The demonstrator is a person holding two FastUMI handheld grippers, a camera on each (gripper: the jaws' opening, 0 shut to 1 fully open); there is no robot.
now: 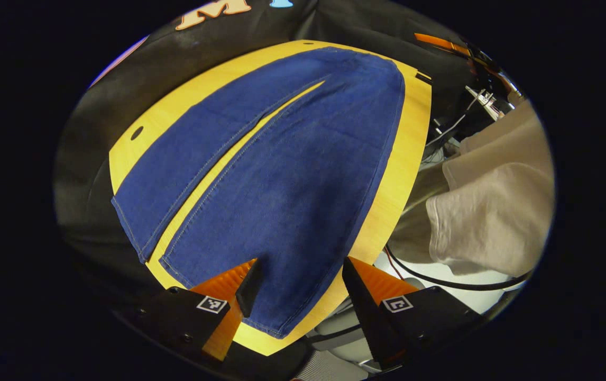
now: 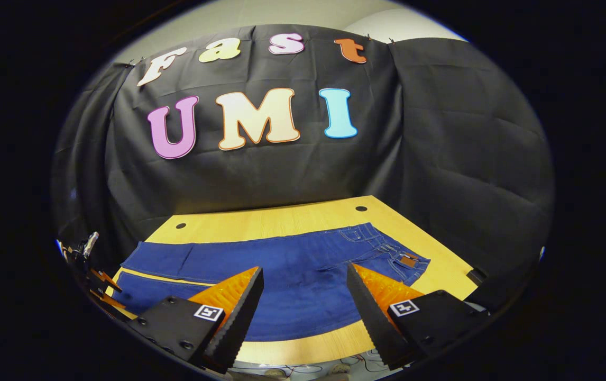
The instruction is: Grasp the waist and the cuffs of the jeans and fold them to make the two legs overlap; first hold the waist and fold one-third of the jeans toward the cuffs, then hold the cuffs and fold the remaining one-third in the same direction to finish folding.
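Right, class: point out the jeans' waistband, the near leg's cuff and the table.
waistband (image 2: pixel 387 248), right gripper view, stitched band
near leg's cuff (image 1: pixel 218 293), left gripper view, hem
table (image 1: pixel 176 111), left gripper view, bare wood

a yellow wooden surface (image 2: pixel 303 218) stands against a draped black cloth wall (image 2: pixel 440 159), pale wall (image 2: pixel 282 13) above.

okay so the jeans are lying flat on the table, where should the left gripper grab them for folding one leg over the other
Probably the near leg's cuff, which lies right ahead of the open left gripper. Come in low from the table's near edge, one finger slipped under the hem. The jeans lie flat with legs spread apart, so the hem is a free edge to lift across.
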